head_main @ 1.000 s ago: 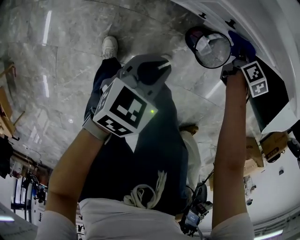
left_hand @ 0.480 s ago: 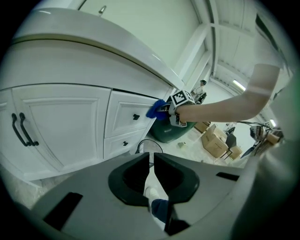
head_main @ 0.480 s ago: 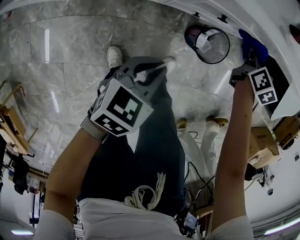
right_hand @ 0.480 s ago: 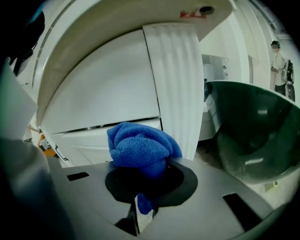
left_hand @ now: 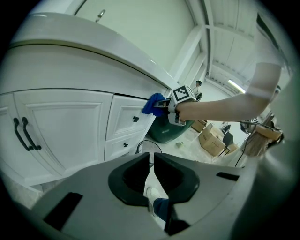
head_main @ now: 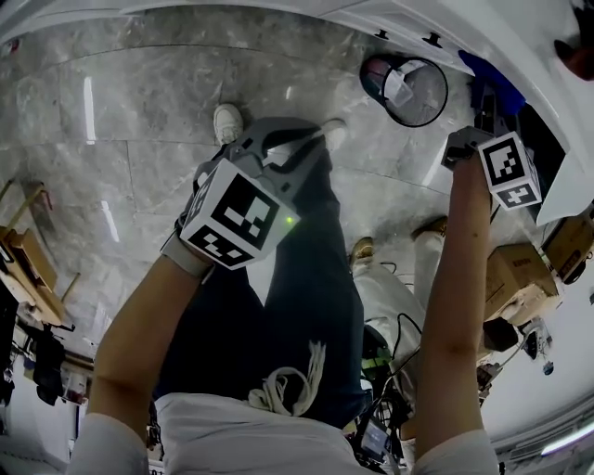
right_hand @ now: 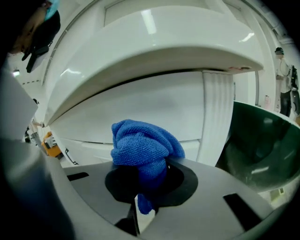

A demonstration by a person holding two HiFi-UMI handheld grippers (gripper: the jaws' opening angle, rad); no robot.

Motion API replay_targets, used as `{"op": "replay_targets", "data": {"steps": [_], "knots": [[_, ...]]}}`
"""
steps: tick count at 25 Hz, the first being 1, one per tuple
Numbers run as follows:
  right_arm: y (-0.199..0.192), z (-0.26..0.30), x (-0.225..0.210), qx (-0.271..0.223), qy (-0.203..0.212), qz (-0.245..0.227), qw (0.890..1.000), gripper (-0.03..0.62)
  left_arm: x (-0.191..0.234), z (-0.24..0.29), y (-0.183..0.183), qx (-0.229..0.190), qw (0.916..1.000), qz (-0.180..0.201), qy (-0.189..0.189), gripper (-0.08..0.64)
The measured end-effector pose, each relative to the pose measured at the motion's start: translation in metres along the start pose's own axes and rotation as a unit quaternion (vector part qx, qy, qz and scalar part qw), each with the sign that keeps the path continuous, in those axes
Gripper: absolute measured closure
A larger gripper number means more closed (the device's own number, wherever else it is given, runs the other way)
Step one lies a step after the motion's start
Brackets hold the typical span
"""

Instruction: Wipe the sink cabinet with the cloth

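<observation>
Blue microfibre cloth (right_hand: 143, 147) bunched in my right hand-held gripper (right_hand: 146, 183), pinched tight, just beside white sink cabinet (right_hand: 154, 110) front. Left hand-held gripper (left_hand: 152, 168) pressed together, empty. I'd press cloth flat, sweep evenly.

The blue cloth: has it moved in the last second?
Yes. Held in the right gripper, the cloth has slid right along the cabinet, further from the round bin.

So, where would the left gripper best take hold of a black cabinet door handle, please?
Mid-length on the black bar handle, coming straight at the cabinet door with jaws spread sideways: the bar runs vertical and stands off the panel, I'd judge.
</observation>
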State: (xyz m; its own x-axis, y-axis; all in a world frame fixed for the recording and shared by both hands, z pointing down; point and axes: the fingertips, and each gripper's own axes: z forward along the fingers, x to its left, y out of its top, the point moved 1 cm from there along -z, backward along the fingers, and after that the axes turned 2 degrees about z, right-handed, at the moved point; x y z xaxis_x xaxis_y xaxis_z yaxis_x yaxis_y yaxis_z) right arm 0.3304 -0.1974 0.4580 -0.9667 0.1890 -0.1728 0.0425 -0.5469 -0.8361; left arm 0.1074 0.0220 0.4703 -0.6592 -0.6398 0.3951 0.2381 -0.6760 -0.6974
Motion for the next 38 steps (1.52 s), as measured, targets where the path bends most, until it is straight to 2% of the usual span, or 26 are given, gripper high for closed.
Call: {"op": "replay_targets", "data": {"steps": [7, 10, 14, 23, 27, 32, 38], "knots": [[-0.003, -0.017, 0.039, -0.003, 0.039, 0.030, 0.999, 0.532, -0.004, -0.015, 0.008, -0.013, 0.9997, 0.022, 0.003, 0.545], [-0.002, -0.041, 0.054, 0.003, 0.051, 0.055, 0.997, 0.532, -0.011, -0.030, 0.017, -0.025, 0.9994, 0.024, 0.005, 0.545], [0.008, -0.089, 0.084, 0.011, 0.084, 0.047, 0.995, 0.532, -0.028, -0.061, 0.040, -0.047, 0.9984, 0.030, 0.011, 0.545], [0.087, -0.188, 0.153, -0.033, 0.153, 0.017, 0.988, 0.532, -0.062, -0.130, 0.131, -0.122, 0.9905, 0.051, 0.037, 0.546], [0.123, -0.231, 0.185, -0.069, 0.168, 0.014, 0.983, 0.532, -0.077, -0.162, 0.166, -0.159, 0.9841, 0.066, 0.042, 0.546], [0.165, -0.286, 0.221, -0.115, 0.186, -0.006, 0.976, 0.532, -0.103, -0.213, 0.204, -0.209, 0.9720, 0.095, 0.050, 0.546], [0.210, -0.347, 0.248, -0.149, 0.195, -0.017, 0.969, 0.532, -0.136, -0.269, 0.239, -0.239, 0.9636, 0.109, 0.050, 0.546]]}}
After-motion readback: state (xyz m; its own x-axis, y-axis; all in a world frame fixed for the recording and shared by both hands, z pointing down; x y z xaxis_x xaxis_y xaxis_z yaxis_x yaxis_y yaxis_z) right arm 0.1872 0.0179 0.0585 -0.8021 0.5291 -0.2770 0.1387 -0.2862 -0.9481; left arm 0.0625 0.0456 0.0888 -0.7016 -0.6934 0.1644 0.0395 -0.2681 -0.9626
